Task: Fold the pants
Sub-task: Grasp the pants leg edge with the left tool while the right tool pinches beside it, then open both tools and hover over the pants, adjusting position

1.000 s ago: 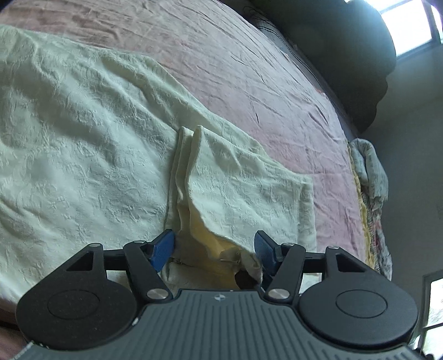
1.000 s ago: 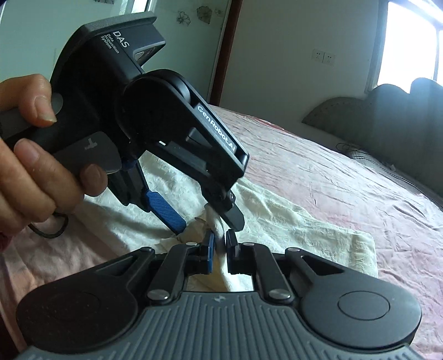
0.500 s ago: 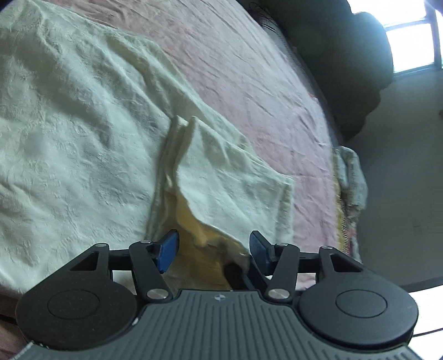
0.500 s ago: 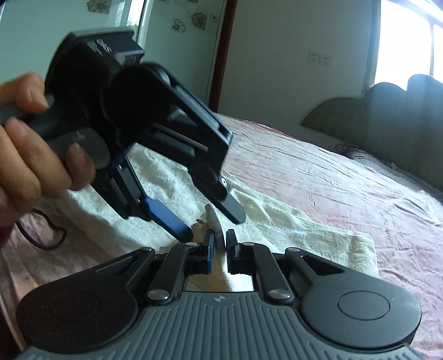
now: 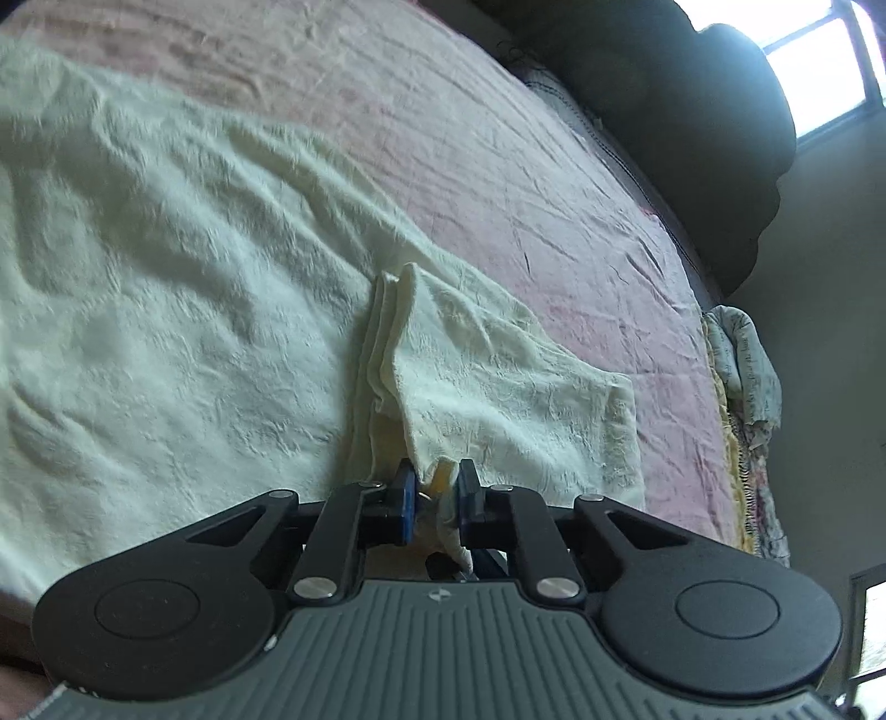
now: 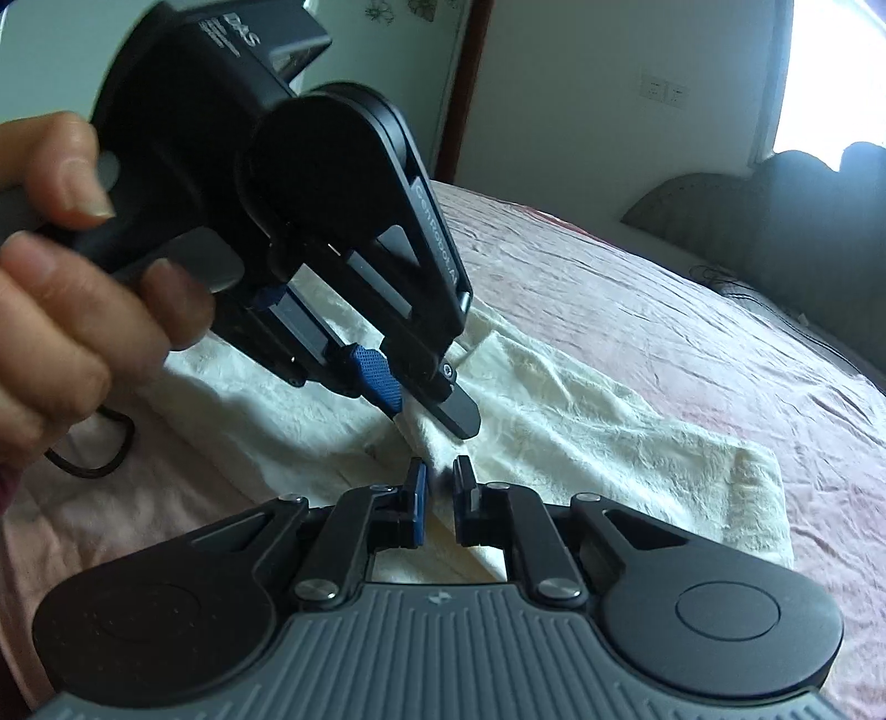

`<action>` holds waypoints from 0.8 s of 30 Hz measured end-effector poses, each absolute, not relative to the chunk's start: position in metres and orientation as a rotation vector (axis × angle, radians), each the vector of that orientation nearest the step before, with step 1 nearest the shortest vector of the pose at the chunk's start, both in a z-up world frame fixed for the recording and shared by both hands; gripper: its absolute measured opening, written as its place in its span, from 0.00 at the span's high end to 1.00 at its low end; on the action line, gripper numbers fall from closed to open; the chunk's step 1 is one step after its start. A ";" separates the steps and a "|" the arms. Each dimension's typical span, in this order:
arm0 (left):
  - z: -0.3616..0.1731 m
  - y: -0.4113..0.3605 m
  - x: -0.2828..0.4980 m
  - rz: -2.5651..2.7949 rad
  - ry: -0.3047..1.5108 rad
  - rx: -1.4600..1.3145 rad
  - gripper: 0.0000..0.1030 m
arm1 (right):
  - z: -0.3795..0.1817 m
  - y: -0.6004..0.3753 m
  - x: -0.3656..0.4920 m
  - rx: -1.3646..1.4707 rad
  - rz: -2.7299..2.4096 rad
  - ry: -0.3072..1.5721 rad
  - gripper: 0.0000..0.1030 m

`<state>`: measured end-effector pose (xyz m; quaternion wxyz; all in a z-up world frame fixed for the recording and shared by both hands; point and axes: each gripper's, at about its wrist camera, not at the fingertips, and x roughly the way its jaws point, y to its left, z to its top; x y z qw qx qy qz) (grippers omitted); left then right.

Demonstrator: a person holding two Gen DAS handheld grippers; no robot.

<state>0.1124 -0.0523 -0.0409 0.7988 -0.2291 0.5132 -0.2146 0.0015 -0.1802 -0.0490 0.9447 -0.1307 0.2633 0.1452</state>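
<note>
You have two grippers in view, the left gripper [image 6: 429,412] and the right gripper [image 6: 440,501], and one hand [image 6: 72,266], wrapped around the left one's handle. You have one pair of cream pants [image 5: 221,343] on one pink bed sheet [image 5: 498,138], with one dark headboard [image 5: 692,111] and one bundle of patterned cloth [image 5: 747,365] at the bed's edge. On the far wall you can count one wall plate of switches [image 6: 662,88].

A home bedroom is shown. A wide bed [image 6: 692,310] is covered with a creased pink sheet [image 5: 443,127], and a dark padded headboard [image 6: 786,221] is set against the wall under a bright window [image 5: 819,61]. Flower decals [image 6: 398,8] and wall sockets [image 6: 662,86] are seen on the pale walls, beside a dark door frame [image 6: 459,94].
</note>
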 end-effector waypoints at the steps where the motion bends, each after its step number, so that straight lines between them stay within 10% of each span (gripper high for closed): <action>1: -0.038 -0.050 0.109 -0.456 1.085 -0.471 0.86 | -0.047 -0.178 0.001 -0.264 0.313 0.537 0.90; 14: -0.045 -0.055 0.107 -0.442 1.087 -0.344 0.86 | -0.028 -0.220 -0.007 -0.014 0.350 0.529 0.90; 24: -0.030 -0.064 0.099 -0.405 1.023 -0.175 0.65 | -0.051 -0.227 0.001 0.020 0.238 0.595 0.90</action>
